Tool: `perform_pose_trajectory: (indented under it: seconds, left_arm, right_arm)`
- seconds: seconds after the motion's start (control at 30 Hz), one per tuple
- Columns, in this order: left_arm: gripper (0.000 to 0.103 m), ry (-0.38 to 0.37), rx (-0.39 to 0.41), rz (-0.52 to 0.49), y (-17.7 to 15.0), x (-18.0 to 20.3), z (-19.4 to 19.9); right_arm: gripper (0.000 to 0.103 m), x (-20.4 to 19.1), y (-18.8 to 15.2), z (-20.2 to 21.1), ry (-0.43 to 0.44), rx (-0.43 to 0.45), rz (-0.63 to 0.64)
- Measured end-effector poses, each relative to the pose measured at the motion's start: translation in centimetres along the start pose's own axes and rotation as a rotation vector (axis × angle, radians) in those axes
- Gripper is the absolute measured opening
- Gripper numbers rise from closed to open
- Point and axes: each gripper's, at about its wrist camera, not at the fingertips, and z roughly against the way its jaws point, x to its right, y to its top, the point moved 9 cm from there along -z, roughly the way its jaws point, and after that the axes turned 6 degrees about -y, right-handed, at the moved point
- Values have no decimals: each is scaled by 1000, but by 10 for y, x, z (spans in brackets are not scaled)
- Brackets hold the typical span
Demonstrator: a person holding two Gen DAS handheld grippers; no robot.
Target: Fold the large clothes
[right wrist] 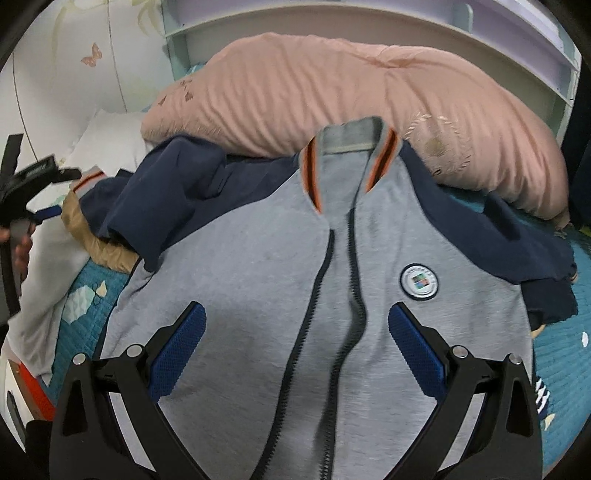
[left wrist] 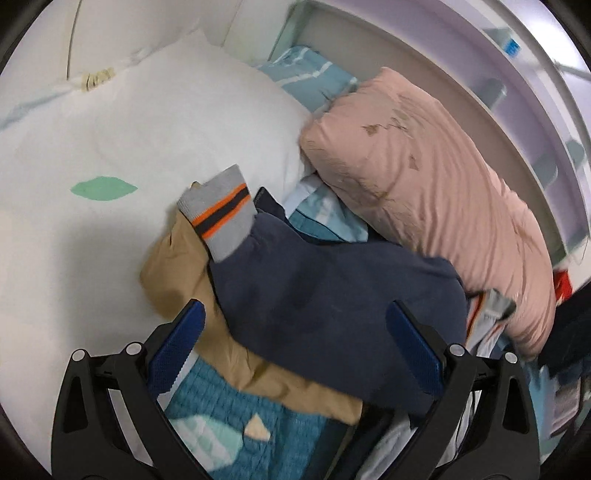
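Observation:
A grey zip jacket with navy sleeves and an orange-striped collar lies front up on the bed. My right gripper hovers open above its chest, straddling the zip, holding nothing. Its round badge sits just beyond the right finger. In the left wrist view the jacket's navy sleeve lies bunched, ending in a grey cuff with orange stripes. My left gripper is open over that sleeve, empty. The left gripper also shows at the right view's far left, held by a hand.
A pink rolled duvet lies behind the jacket against the headboard shelf. A white pillow sits left of the sleeve. A tan garment lies under the sleeve on a teal quilted bedspread.

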Motion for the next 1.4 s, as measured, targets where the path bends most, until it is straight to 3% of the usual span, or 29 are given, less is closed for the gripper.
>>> perform_pose_trajectory:
  seconds: [0.17,0.33,0.43,0.57,0.6,0.67,0.73,0.83,0.9,0.97,1.03,1.07,1.27,1.4]
  left_arm:
    - [97,-16,2,30,16,-12,-15]
    - [94,-100,27,137,34,-27,-25]
    - [89,-66,18,122,36,-34,-31]
    - [80,-74,9,136,36,-37,-35]
    - [76,-78,10,137,36,-37,-35]
    - [57,-76,5,127,36,-37,-37]
    - [12,-71,-7,107,35,-37,-38]
    - [10,-89,20,81,38,-31,-26]
    - [10,-104,60,43,43,-20,-8]
    - [10,-140,121,-9,51,-2,22]
    - [9,-184,172,-53,59,16,53]
    - [9,-196,191,-69,61,23,65]
    - [9,-273,281,-176,75,71,127]
    - [9,-351,303,-246,71,112,155]
  right_arm:
    - [96,-7,1,-14,18,-16,21]
    - [96,-5,6,-20,25,-18,22]
    - [96,-3,8,-24,33,-16,16]
    - [96,-5,9,-31,45,-27,10]
    - [96,-5,10,-32,49,-28,8]
    - [96,-10,15,-33,77,-21,-2]
    - [96,-14,19,-36,99,-17,-16]
    - [94,-23,29,-42,134,-5,-38]
    - [72,-35,35,-52,141,-13,-23]
    - [42,-47,39,-61,165,-31,-13]
    - [20,-63,41,-73,235,-57,-22]
    - [14,-74,41,-81,289,-87,-34]
    - [9,-133,44,-99,493,-166,-76]
    - [9,-158,36,-119,488,-226,-43]
